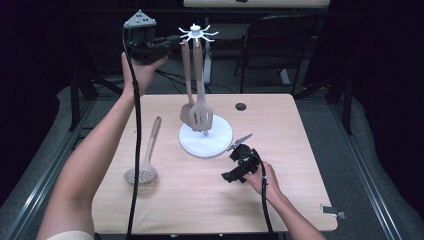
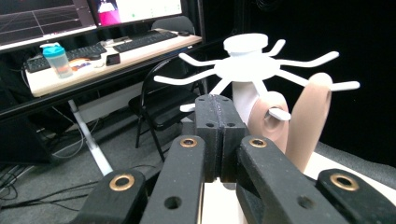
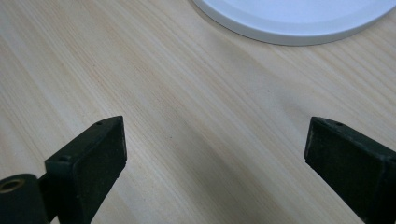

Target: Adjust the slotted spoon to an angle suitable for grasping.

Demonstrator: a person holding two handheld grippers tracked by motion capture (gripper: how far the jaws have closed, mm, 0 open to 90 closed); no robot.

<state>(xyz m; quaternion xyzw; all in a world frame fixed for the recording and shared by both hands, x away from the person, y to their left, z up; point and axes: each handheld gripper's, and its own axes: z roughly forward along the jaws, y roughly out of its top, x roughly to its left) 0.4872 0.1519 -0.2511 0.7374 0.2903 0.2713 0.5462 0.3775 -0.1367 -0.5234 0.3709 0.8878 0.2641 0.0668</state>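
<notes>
Nearest in the high view, two forearms coming in from the bottom edge. Left gripper (image 1: pixel 175 41) raised high, just beside the white hook crown (image 1: pixel 197 34) of the rack. Right gripper (image 1: pixel 236 164) low on the table (image 1: pixel 300 150), near the round base (image 1: pixel 222 137). Slotted turner (image 1: pixel 202 117) and plain spatula (image 1: pixel 186 112) hanging from the crown, blades down over the base. Skimmer (image 1: pixel 148 150) lying flat on the table, left of the base, well apart from both grippers, handle pointing away.

Left gripper view: left gripper (image 2: pixel 220 109) with jaws pressed together, nothing between them, tips just below the crown (image 2: pixel 245 67). Two beige handle ends (image 2: pixel 268 119) (image 2: pixel 310 116) on the hooks behind.

Right gripper view: right gripper (image 3: pixel 215 144) with jaws wide apart over bare wood (image 3: pixel 187 93), base rim (image 3: pixel 299 18) ahead.

Skimmer probably light and stiff, the coating perhaps a little soft, not fragile. Best to take hold at the middle of the handle, leaving the hole end free for a hook.
</notes>
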